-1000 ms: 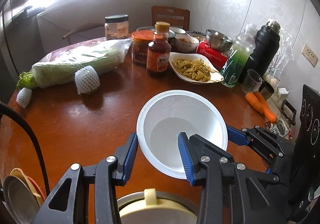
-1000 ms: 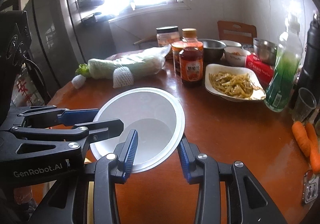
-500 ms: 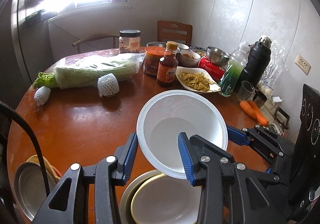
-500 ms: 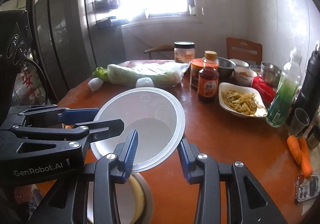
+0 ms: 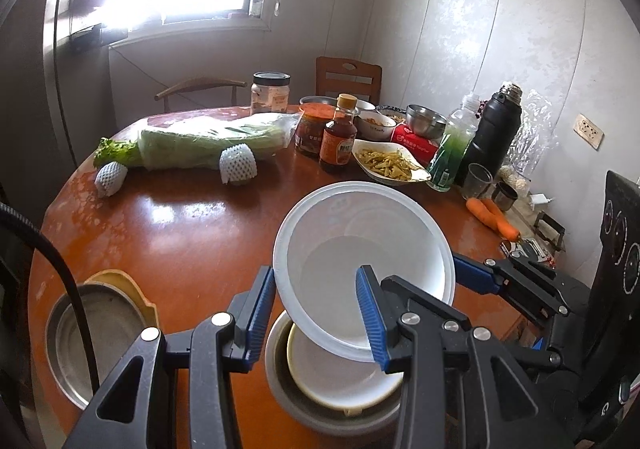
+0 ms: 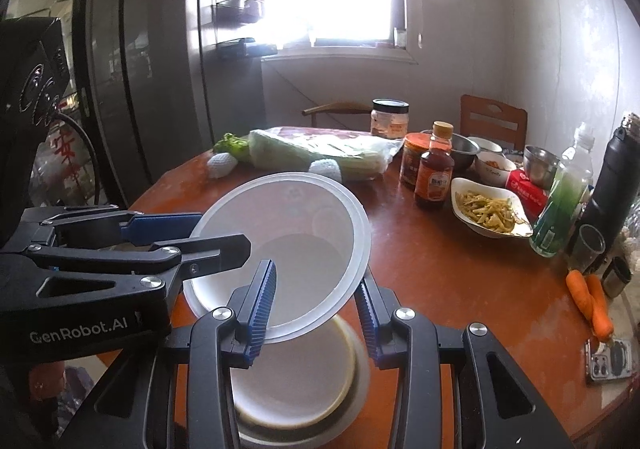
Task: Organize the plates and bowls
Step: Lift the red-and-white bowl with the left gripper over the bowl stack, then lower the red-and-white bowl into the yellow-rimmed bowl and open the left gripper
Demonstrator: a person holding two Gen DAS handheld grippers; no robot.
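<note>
Two tools pinch your white plastic bowl by opposite rims, left tool at its 7 o'clock and right tool at 5, holding it tilted just above the stacked bowls on the table.

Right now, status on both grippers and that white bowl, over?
Left gripper and right gripper both clamp the white bowl by its rim. Bowl tilted, above the stacked bowls. Nothing between them.
</note>
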